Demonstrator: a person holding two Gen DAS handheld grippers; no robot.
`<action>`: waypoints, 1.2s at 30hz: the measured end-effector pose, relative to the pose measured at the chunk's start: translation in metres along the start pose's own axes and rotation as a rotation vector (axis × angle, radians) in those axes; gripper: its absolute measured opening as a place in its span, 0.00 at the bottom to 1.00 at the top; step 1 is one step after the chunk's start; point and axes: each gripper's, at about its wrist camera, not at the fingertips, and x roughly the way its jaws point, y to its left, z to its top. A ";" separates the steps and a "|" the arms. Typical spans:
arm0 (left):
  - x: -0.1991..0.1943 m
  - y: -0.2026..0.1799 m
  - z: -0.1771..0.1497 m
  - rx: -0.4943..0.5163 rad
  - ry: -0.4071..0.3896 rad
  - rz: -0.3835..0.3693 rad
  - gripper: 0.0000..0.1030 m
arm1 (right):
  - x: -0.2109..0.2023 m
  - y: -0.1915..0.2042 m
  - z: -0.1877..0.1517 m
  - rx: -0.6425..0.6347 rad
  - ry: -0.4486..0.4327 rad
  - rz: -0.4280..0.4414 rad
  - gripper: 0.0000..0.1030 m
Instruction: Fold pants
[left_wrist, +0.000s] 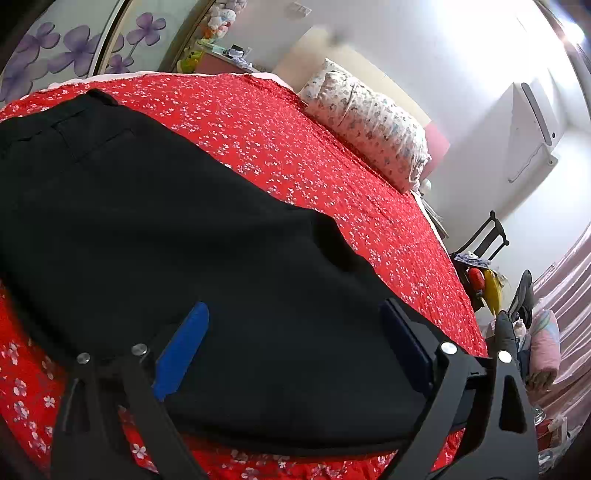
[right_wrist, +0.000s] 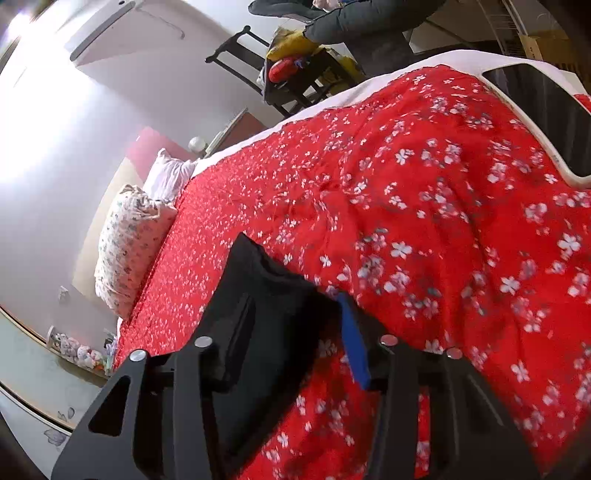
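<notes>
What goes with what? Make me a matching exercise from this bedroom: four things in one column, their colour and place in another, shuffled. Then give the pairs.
Things:
1. pants
2. bedspread
3. pillow
4. chair

Descriptions:
A. dark frame, standing beside the bed
B. red with small white flowers
C. black, lying on the bed
D. pale and patterned, at the bed's edge by the wall

Pairs: 1-C, 2-B, 3-D, 4-A

pants (left_wrist: 166, 229) on bed (left_wrist: 295, 147), pillow (left_wrist: 369, 122) behind
</notes>
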 end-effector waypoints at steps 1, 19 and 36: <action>0.000 0.000 0.000 0.001 0.001 0.000 0.91 | 0.003 -0.003 0.000 0.012 0.001 0.004 0.41; 0.002 -0.002 0.000 0.009 0.008 0.016 0.93 | 0.002 0.017 -0.005 -0.104 0.017 -0.025 0.36; 0.003 0.001 0.000 0.007 0.019 0.011 0.94 | 0.012 0.004 -0.005 -0.018 0.025 0.046 0.36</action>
